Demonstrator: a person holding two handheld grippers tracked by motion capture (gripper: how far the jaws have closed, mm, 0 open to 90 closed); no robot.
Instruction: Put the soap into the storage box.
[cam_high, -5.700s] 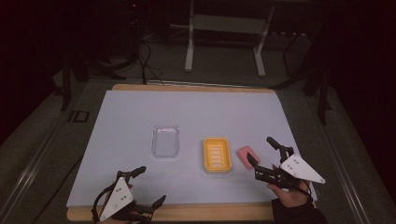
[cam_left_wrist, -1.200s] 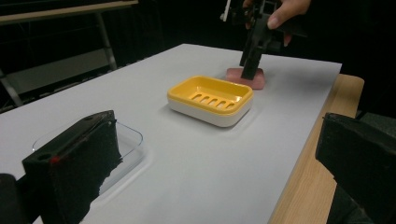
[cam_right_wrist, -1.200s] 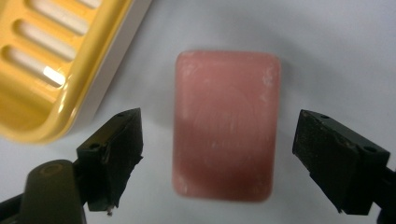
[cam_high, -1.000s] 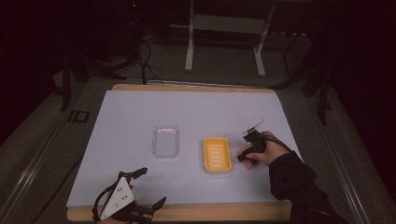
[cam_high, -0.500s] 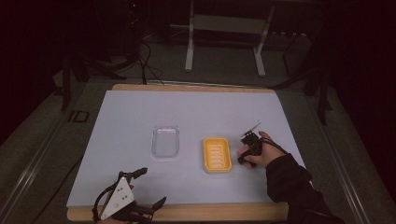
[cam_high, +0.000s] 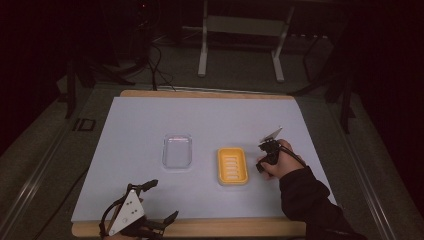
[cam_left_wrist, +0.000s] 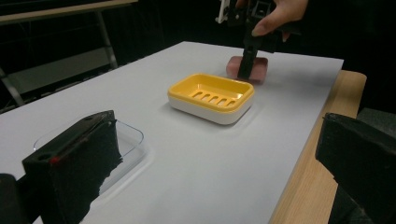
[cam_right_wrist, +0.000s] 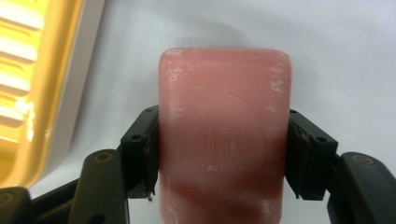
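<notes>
Right tool (cam_right_wrist: 219, 154) clamps the soap (cam_right_wrist: 224, 140): its jaws have just been closing, and the two black pads now press on the bar's long sides, one on each, with the bar between them. In the left gripper view the right tool (cam_left_wrist: 247, 65) points down at the bench (cam_left_wrist: 196, 154) from the person's hand (cam_left_wrist: 275, 16), its tips on the soap (cam_left_wrist: 259, 70).

The soap is a pink, rounded oblong bar, matt, with whitish scuffs along its edges and corners. A faint oval stamp with small raised characters sits in the middle of its top face; the characters are too soft to read. The near end looks darker than the far end.

It lies flat on the white sheet of the bench, just beside the yellow dish (cam_high: 232, 166), on the dish's right in the high view, apart from it by a narrow strip of sheet. The dish has a slotted yellow tray on a white base. Further left stands a clear lid (cam_high: 177, 151).

Left tool (cam_high: 150, 202) rests at the near edge of the bench, well apart from the soap, its jaws wide with nothing between them.
</notes>
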